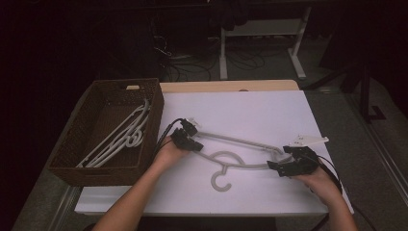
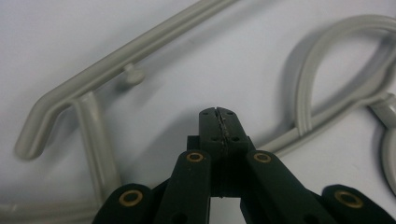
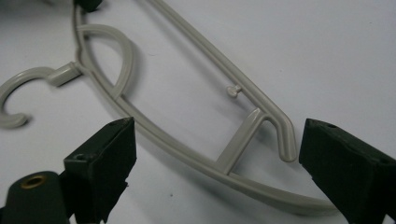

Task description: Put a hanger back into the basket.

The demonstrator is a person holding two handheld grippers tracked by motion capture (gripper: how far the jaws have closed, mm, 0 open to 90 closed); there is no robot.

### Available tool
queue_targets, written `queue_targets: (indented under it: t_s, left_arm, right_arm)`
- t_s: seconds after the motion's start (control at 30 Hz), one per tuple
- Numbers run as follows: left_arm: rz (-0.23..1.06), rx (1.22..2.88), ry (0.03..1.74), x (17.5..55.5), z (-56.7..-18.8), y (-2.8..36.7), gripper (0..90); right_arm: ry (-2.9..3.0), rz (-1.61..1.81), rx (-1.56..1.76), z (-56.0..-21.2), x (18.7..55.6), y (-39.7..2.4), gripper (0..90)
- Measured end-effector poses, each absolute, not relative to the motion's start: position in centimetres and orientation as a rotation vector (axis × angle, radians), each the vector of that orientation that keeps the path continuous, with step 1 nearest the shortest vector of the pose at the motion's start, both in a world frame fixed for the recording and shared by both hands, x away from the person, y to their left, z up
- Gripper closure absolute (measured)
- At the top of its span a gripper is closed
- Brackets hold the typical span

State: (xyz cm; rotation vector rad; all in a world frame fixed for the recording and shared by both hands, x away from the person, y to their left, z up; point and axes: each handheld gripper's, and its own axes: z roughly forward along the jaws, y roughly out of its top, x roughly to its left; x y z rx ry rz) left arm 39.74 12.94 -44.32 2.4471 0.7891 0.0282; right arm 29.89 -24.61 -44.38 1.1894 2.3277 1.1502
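A grey plastic hanger (image 1: 240, 141) lies flat on the white tabletop (image 1: 250, 108), its hook (image 1: 220, 180) toward the near edge. My left gripper (image 1: 196, 144) sits at the hanger's left end, shut with nothing between its jaws. In the left gripper view its closed tips (image 2: 218, 115) hover inside the hanger frame (image 2: 93, 74), above the bare table. My right gripper (image 1: 281, 159) is at the hanger's right end and stands open. In the right gripper view (image 3: 217, 140) its jaws straddle the hanger's bent end (image 3: 285, 135) without touching it.
A brown wicker basket (image 1: 155, 108) stands at the left of the table and holds several grey hangers (image 1: 122, 137). Beyond the table's far wooden edge (image 1: 231, 85) the floor is dark, with cables and desk legs (image 1: 223, 53).
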Motion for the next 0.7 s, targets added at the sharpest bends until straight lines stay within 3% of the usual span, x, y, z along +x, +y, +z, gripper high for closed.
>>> queue_targets:
  t_s: [0.4, 0.53, 0.7]
  left_arm:
    - [-0.036, 2.473, 0.638, 34.0, -44.5, 14.1, 90.0]
    - [-0.051, 2.437, 0.612, 33.7, -44.6, 14.7, 90.0]
    - [-0.047, 2.340, 0.555, 33.6, -43.7, 15.7, 75.8]
  right_arm:
    - [2.323, 1.144, 1.186, -44.3, 30.0, -24.4, 11.0]
    - [2.319, 1.130, 1.202, -44.1, 29.9, -24.2, 11.3]
    - [2.312, 1.117, 1.232, -43.5, 29.8, -23.9, 11.3]
